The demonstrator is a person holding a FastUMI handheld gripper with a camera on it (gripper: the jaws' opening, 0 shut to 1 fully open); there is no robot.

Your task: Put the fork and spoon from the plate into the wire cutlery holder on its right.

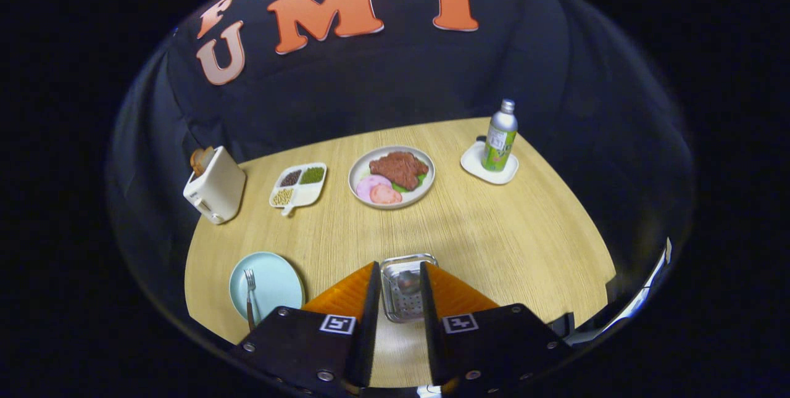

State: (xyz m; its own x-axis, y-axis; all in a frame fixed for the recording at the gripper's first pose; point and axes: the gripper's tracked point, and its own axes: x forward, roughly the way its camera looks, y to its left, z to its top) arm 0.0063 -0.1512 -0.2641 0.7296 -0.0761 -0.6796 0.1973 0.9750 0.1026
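Wood-grain table (494, 231) filled the booth floor ahead of me, round-edged, with dark cloth behind it. At its far side sat things the task did not call for: a toaster (216, 187) with bread sticking up, a divided tray (299, 186) of beans, a dinner plate (391, 176) of meat and sliced ham, and a bottle (500, 136) standing on a small white coaster (475, 163). I judged they were set well back so the near edge stayed free for work.

Nearer me lay the blue plate (271, 281), well off to the left of the fingers. On it rested the fork (249, 290), tines pointing away, handle toward me and over the rim, which I judged would make it easy to pinch from my side.

I held the gripper (398, 281) over the holder (404, 287), whose wire basket showed in the gap between the fingers. They stood spread, pressing on nothing, each flanking a side of the basket. Inside the holder I made out a rounded metal shape, probably the spoon (407, 281), though it was too small to be sure. If so, half the job was done, and the fork remained on the plate, apart from the fingers and to their left.
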